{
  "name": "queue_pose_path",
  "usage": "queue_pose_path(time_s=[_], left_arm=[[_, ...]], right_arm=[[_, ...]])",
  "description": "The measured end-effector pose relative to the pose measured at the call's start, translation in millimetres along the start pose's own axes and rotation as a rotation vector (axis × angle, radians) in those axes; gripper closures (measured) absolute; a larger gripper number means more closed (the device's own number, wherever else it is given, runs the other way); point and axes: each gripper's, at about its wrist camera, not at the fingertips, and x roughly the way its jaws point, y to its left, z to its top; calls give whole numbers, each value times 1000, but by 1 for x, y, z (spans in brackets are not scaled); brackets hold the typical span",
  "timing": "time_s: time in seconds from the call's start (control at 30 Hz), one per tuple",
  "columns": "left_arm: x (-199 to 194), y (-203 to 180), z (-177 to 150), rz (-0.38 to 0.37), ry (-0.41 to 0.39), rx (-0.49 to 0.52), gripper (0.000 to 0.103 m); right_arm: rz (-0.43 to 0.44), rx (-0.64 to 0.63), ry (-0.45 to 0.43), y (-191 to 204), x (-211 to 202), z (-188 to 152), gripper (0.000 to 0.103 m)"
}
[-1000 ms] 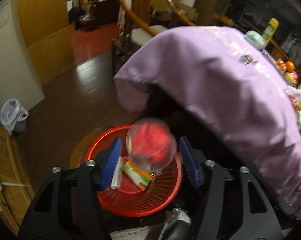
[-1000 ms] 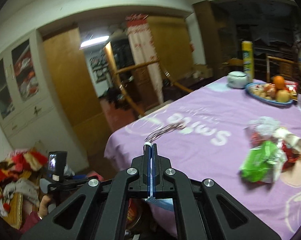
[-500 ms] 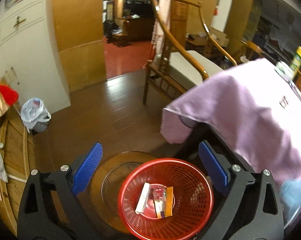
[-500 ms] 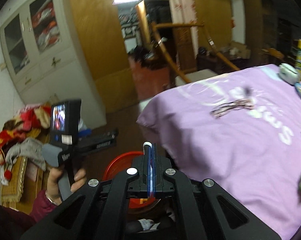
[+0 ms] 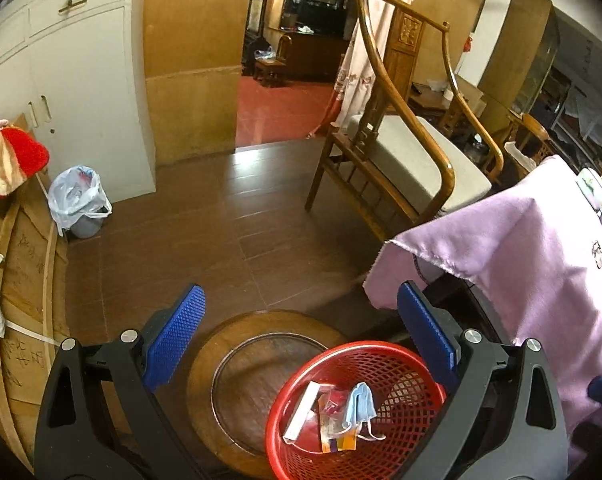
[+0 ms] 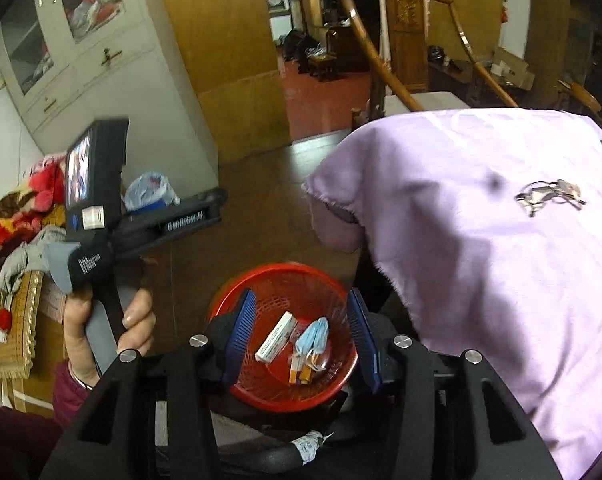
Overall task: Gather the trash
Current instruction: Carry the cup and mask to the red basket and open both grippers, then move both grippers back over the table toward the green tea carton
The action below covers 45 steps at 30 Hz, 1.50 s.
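Beside tablecloth edge, red basket, bare floor

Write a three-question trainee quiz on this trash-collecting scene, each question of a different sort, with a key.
1. True or false: the right gripper grips the blue face mask.
2. The red basket stands: A on the purple tablecloth; B on the floor beside the table; C on the wooden chair.
3. Fill in: the left gripper is ___.

Key: 1 false, the mask lies in the basket; 2 B; 3 open, holding nothing.
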Motion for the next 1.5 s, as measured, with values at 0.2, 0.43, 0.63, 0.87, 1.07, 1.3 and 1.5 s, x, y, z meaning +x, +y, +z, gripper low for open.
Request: queue_pose_path(time_s=[0.2, 0.43, 0.63, 0.87, 1.07, 1.3, 1.5], left_arm=[[-13, -20, -5, -51, 6, 31, 10], [-39, -72, -20, -78, -8, 175, 10], [-64, -123, -44, -118, -7, 319, 9], [-83, -179, -70, -211, 28, 437, 8], [-93, -242, -90, -308, 72, 557, 8], [-104, -330, -112, -415, 83, 722, 8], [-113, -402, -131, -492, 73, 839, 8]], right_arm=[[-43, 73, -71, -30, -26, -13, 56], [-97, 177, -186, -72, -76, -44, 51], [-137, 260, -280, -105, -117, -80, 47], [-202, 364, -373, -145, -157, -127, 41], [-316, 491, -444, -191, -189, -172, 37], [-485, 653, -505, -246, -224, -227, 31], [-658, 768, -545, -290, -252, -263, 17]])
